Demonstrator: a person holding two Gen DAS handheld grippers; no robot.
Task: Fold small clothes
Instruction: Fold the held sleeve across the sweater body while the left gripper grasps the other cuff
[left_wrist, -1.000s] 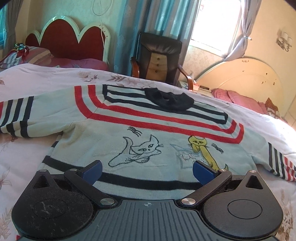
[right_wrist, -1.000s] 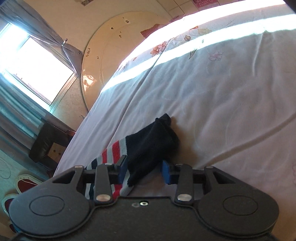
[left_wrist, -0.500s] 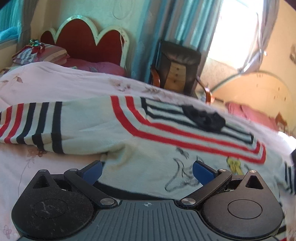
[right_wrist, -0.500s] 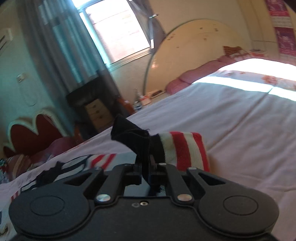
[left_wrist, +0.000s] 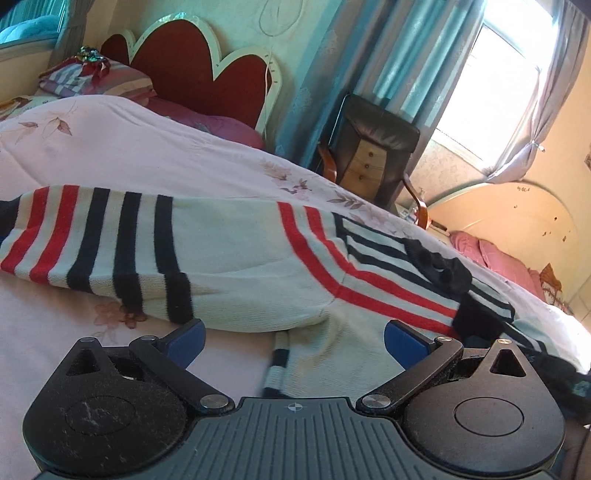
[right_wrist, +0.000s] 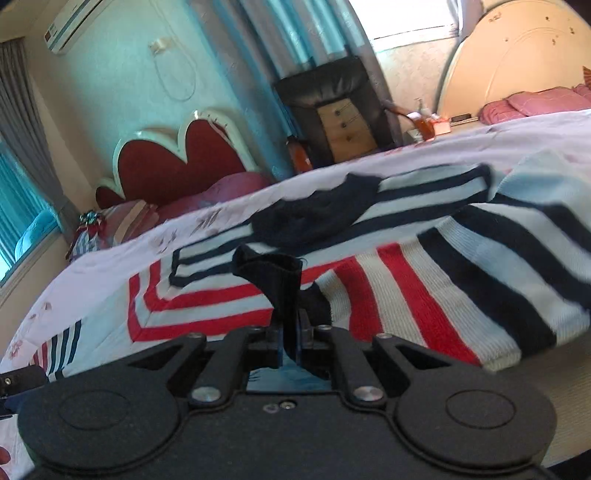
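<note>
Two grippers over bed (left_wrist: 110, 155). Sweater (left_wrist: 236, 266) spread flat on pink sheet, striped slv at left, dark collar (left_wrist: 439, 266) toward right. L gripper (left_wrist: 293, 341) low at sweater's near edge, blue pads wide apart, nothing gripped, hem between them but untouched. R gripper (right_wrist: 290, 332) just clamped tight on dark cuff (right_wrist: 277, 280) of other slv, striped slv (right_wrist: 461, 280) lifted and drawn across sweater front, near collar.
</note>
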